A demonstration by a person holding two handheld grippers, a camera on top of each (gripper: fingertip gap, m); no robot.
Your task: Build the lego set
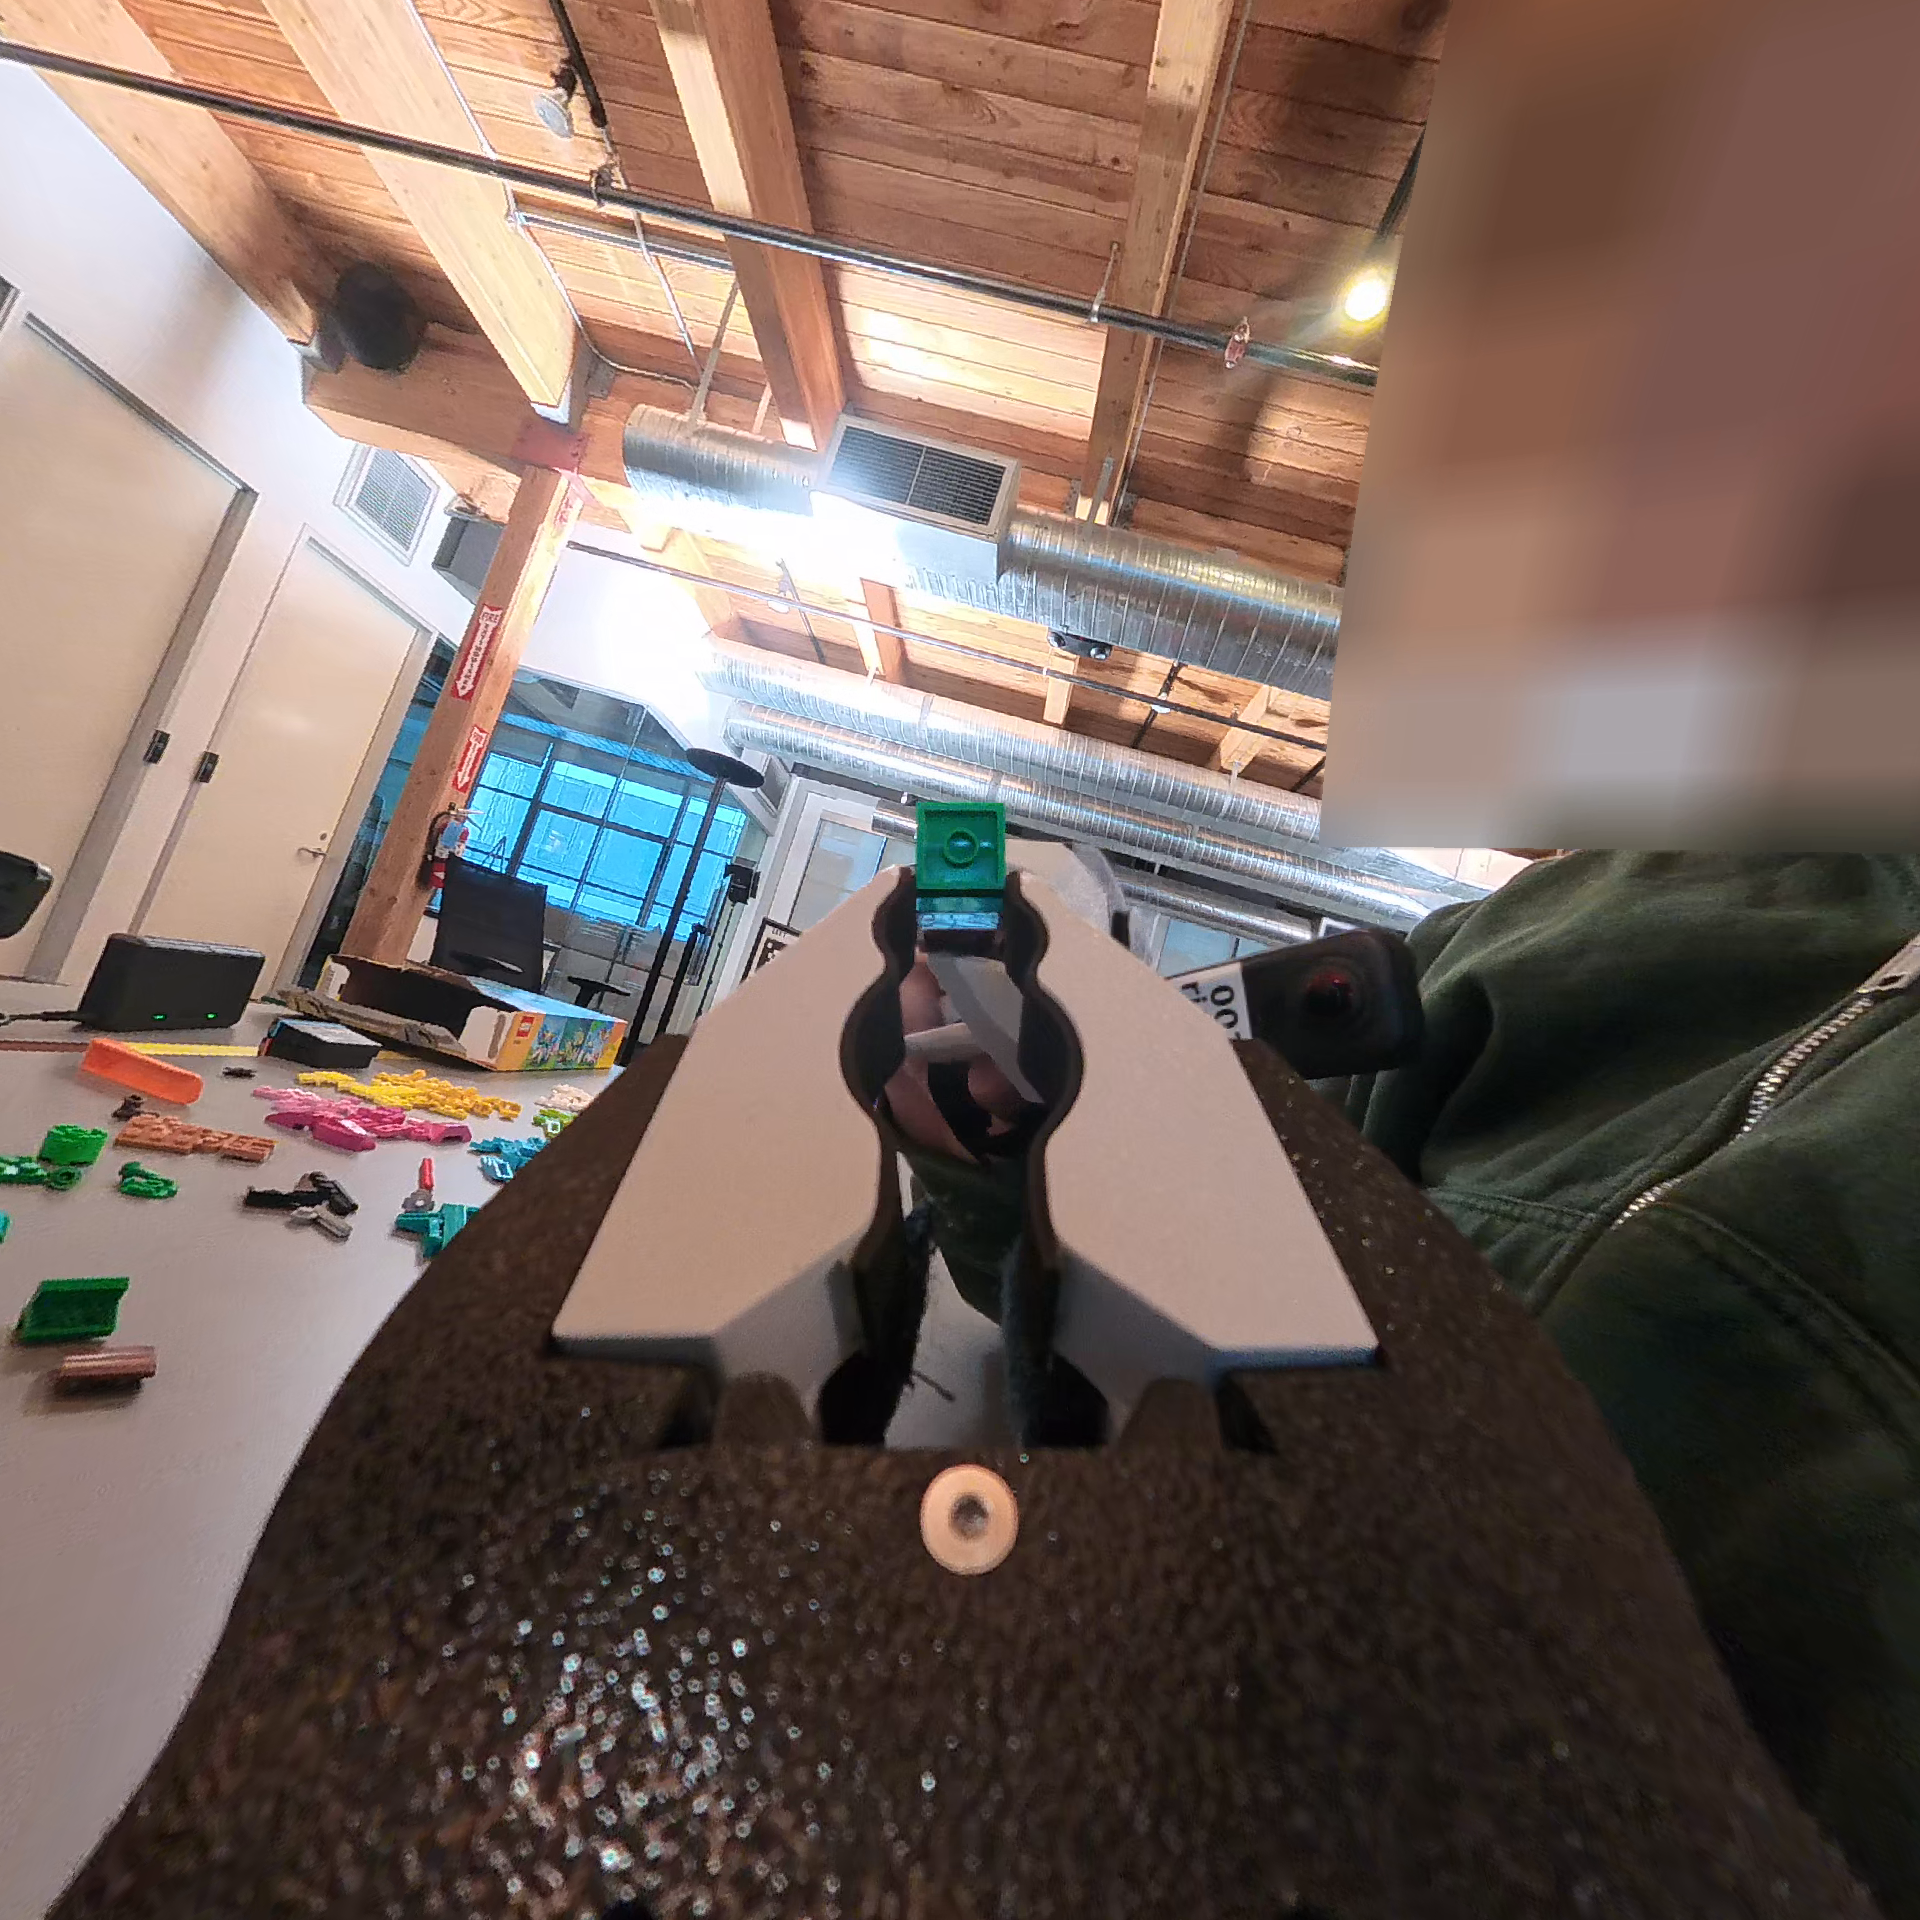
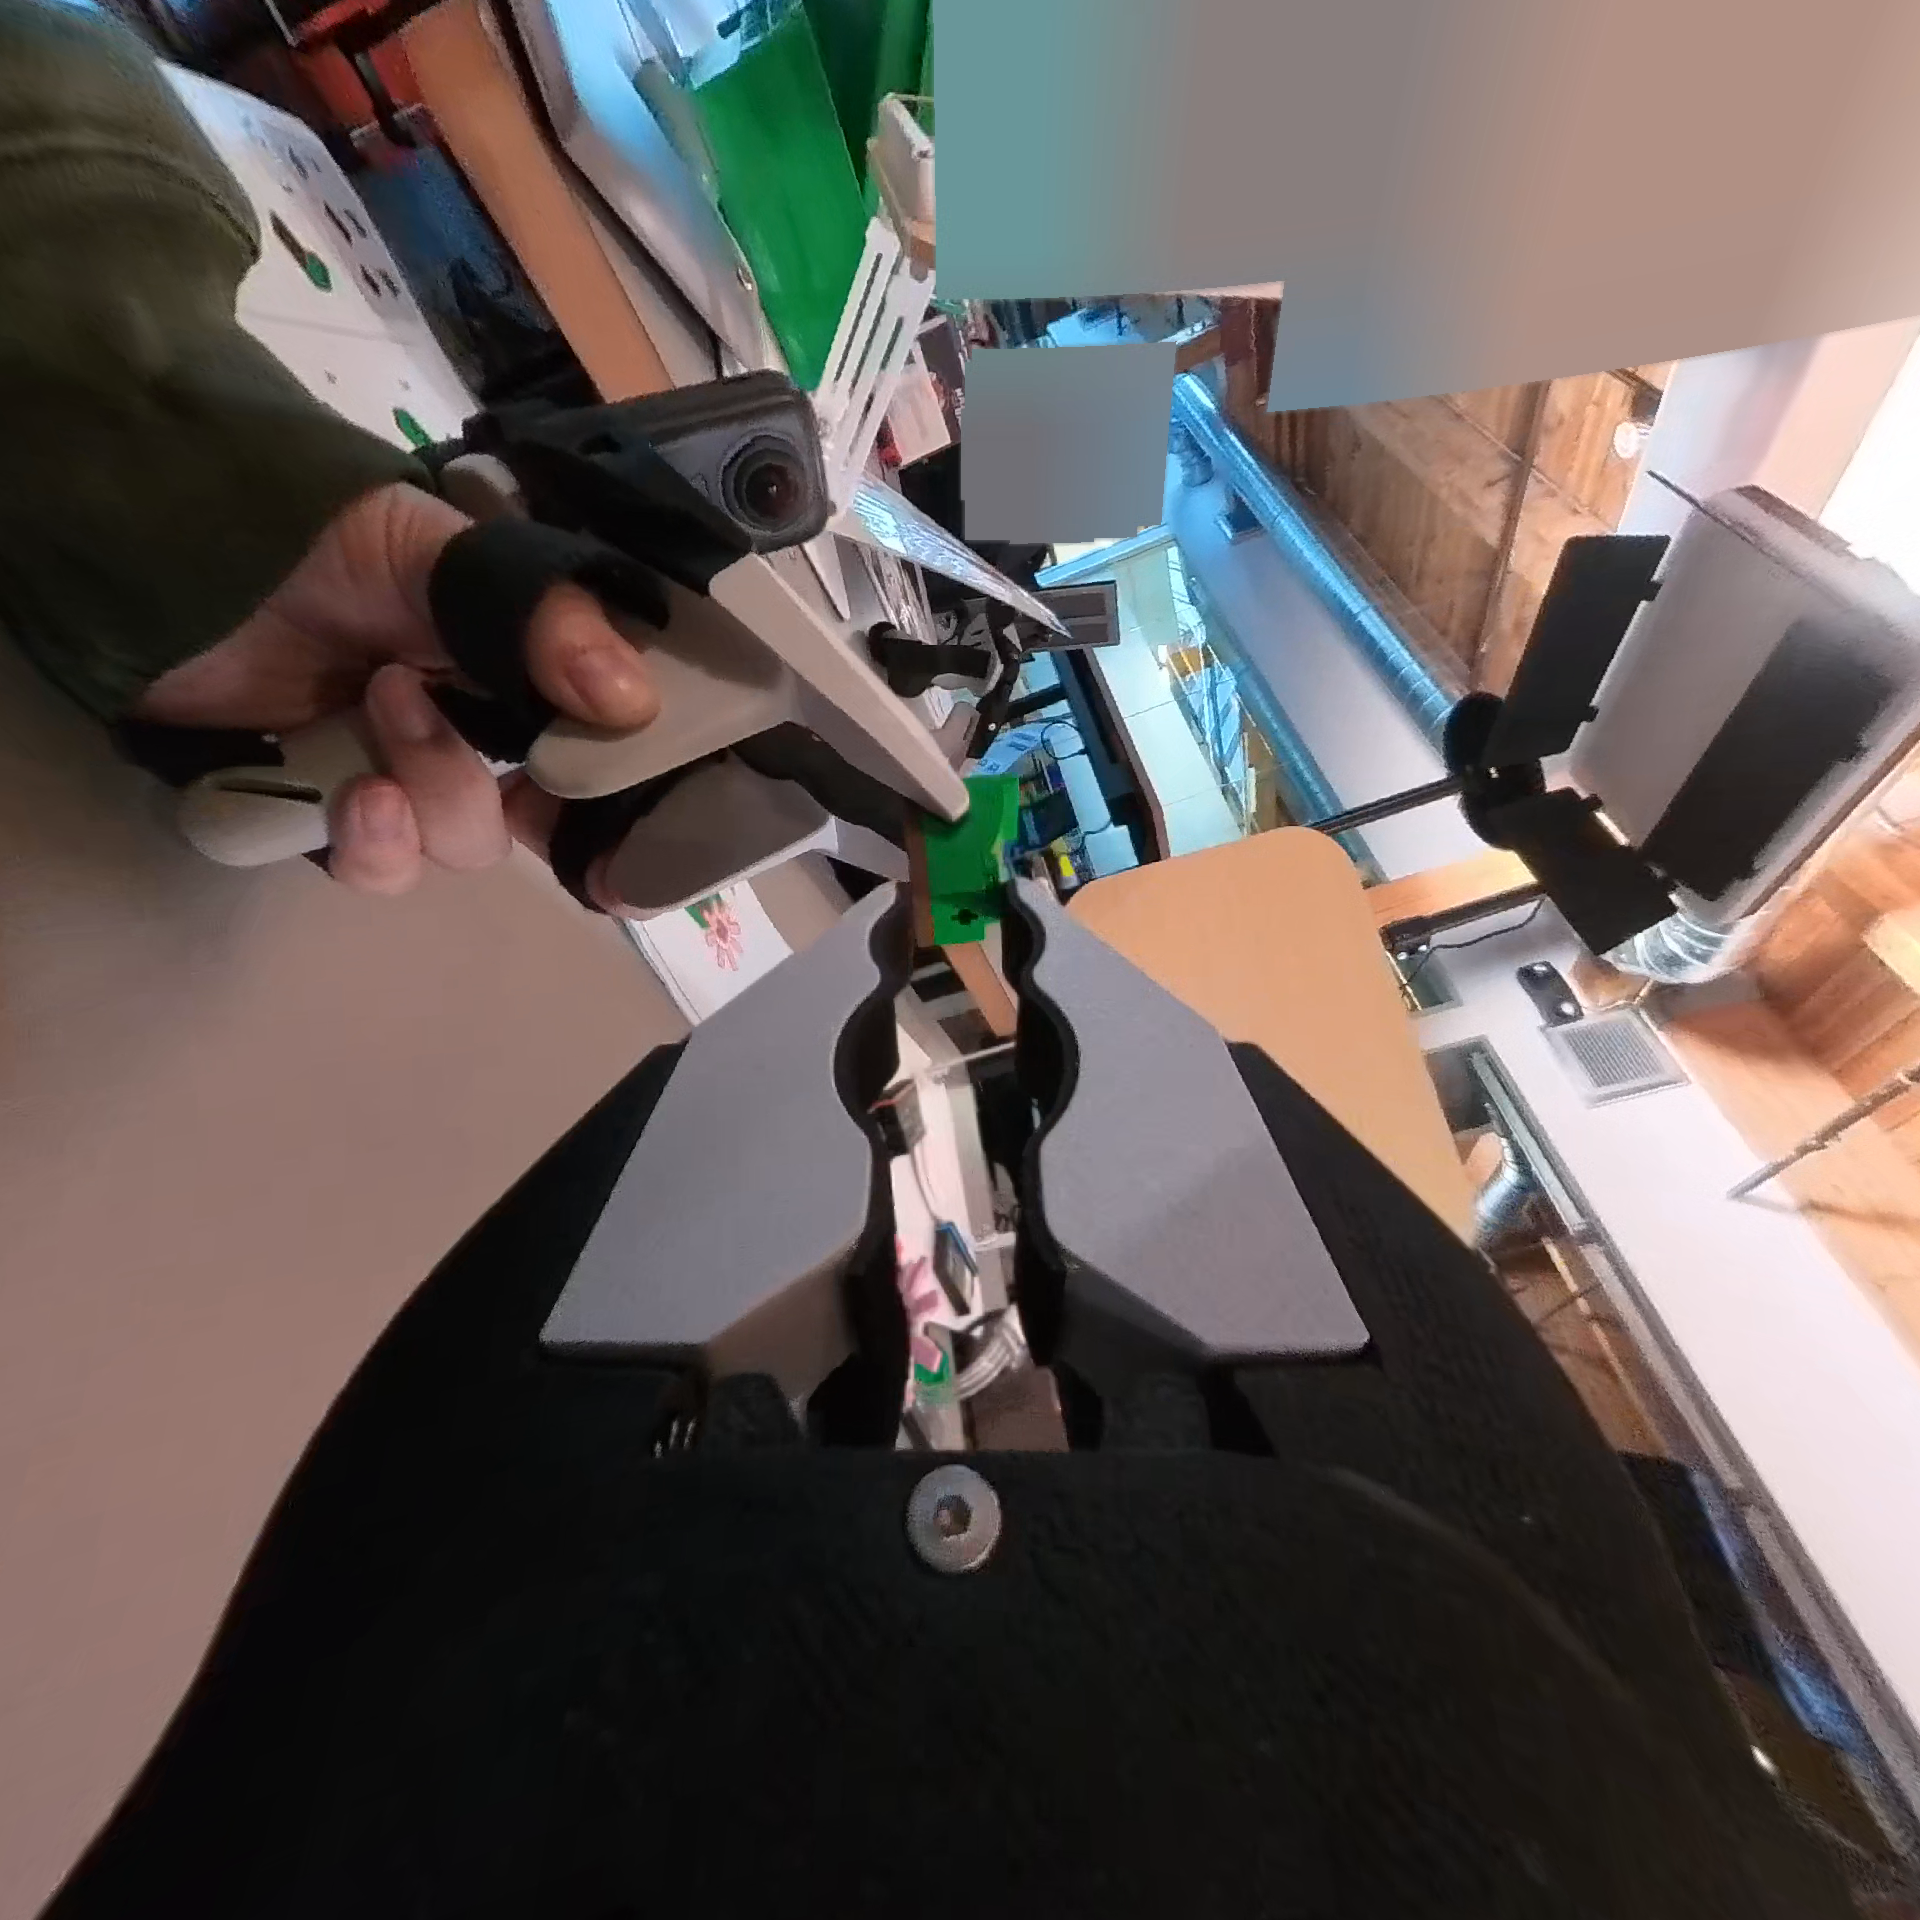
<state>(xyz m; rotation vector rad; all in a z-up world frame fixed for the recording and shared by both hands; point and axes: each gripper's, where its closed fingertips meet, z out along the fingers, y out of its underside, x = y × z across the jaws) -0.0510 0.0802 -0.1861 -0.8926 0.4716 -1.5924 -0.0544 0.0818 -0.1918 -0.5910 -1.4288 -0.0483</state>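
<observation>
Left tongs and right tongs both grip green brick.

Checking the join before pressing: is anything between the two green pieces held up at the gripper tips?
Nothing visible. In the right wrist view, the right gripper pinches a green brick that already touches the green piece at the left gripper tip.
</observation>
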